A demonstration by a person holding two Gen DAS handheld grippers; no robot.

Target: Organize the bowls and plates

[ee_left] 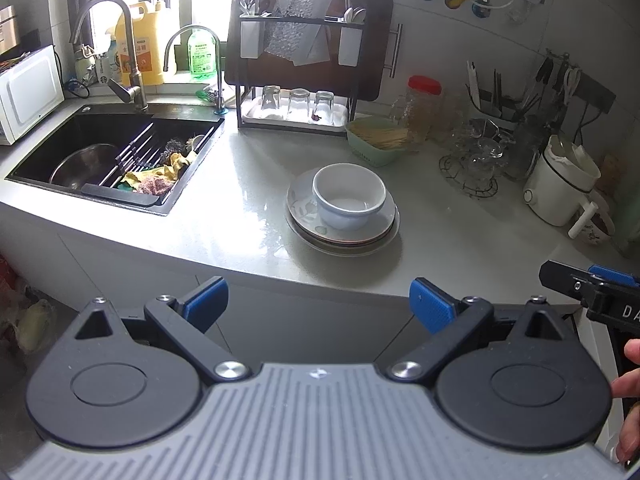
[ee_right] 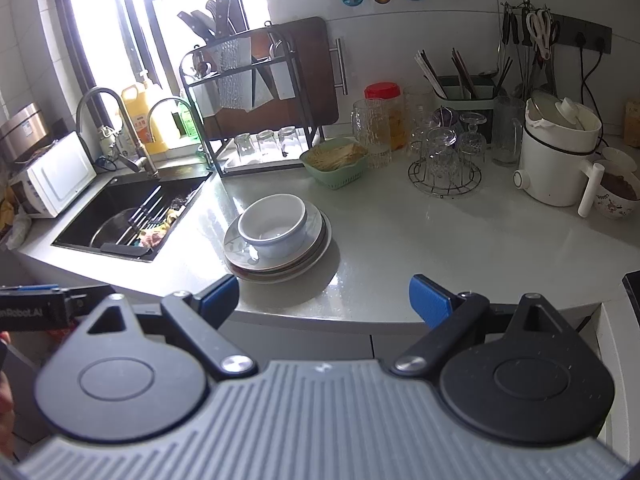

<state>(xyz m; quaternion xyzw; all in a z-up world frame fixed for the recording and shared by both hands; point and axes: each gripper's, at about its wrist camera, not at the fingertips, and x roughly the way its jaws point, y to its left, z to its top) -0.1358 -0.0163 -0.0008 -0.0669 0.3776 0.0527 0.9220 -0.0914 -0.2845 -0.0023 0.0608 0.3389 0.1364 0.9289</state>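
Pale kitchen counter beside the sink carries a white bowl nested on a plate stack, while left claw and right claw hang spread wide, empty, short of its edge, seemingly ready to reach in

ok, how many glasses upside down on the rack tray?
3, in a row on the white tray: left glass, middle glass, right glass. Others may be hidden behind the rack frame.
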